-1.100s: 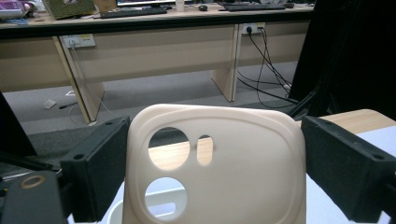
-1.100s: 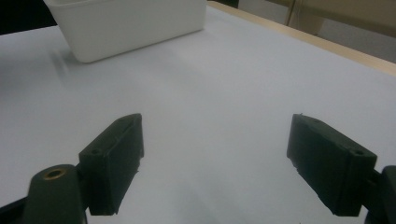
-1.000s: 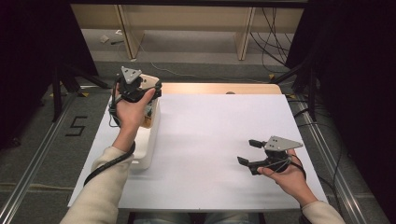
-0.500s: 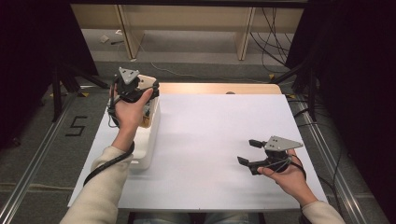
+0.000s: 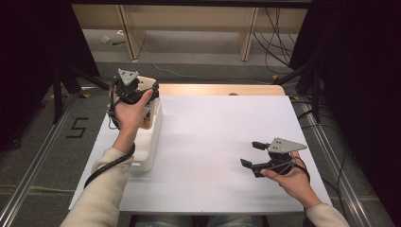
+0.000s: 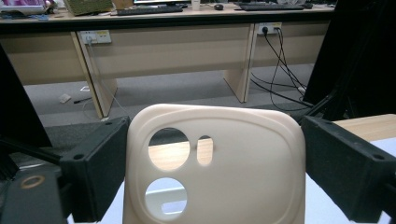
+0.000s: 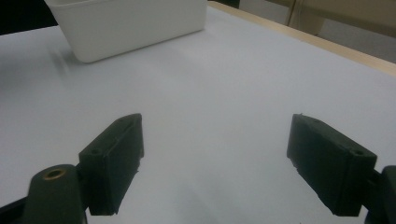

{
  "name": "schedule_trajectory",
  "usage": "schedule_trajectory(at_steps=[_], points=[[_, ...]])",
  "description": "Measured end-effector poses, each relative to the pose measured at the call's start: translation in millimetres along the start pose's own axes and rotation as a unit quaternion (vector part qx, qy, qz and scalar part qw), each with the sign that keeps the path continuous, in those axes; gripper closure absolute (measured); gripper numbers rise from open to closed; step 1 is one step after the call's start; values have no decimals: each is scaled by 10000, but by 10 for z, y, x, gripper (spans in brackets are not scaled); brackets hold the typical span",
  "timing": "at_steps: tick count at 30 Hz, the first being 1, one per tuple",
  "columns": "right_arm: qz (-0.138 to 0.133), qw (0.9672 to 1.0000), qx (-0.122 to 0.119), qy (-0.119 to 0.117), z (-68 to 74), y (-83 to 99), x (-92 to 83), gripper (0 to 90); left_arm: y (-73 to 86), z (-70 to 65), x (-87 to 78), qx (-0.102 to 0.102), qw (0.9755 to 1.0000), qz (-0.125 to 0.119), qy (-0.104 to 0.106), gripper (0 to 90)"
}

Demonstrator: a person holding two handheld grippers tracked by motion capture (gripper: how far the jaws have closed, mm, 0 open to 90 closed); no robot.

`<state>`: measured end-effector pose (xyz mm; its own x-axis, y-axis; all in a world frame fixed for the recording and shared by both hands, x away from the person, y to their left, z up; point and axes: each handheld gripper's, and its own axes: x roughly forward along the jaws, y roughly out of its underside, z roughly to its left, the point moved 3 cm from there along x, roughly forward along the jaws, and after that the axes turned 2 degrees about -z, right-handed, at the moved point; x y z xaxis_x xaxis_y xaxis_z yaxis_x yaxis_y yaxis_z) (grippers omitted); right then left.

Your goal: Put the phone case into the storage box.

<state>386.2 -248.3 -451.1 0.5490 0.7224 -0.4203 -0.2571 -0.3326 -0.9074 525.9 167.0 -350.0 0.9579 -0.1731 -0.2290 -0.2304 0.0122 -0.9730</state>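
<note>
One beige phone case (image 6: 215,168) in left claw (image 6: 212,163), above one white bin (image 5: 149,142).

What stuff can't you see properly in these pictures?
- Lower end of the beige phone case: cut off by the bottom edge of the left gripper view.
- Inside of the white bin: in the high view the left hand and left gripper cover most of it; the right gripper view shows just its outer wall.
- Things on the far desk: too small and cut off by the top edge of the left gripper view.
</note>
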Motion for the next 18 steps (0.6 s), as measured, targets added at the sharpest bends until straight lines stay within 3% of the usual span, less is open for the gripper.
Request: schedule_trajectory(at_steps=[18], points=[[6,10000,-1,-2,1,1,-2,197,51,62,38,-44,10000,29,-46,110]])
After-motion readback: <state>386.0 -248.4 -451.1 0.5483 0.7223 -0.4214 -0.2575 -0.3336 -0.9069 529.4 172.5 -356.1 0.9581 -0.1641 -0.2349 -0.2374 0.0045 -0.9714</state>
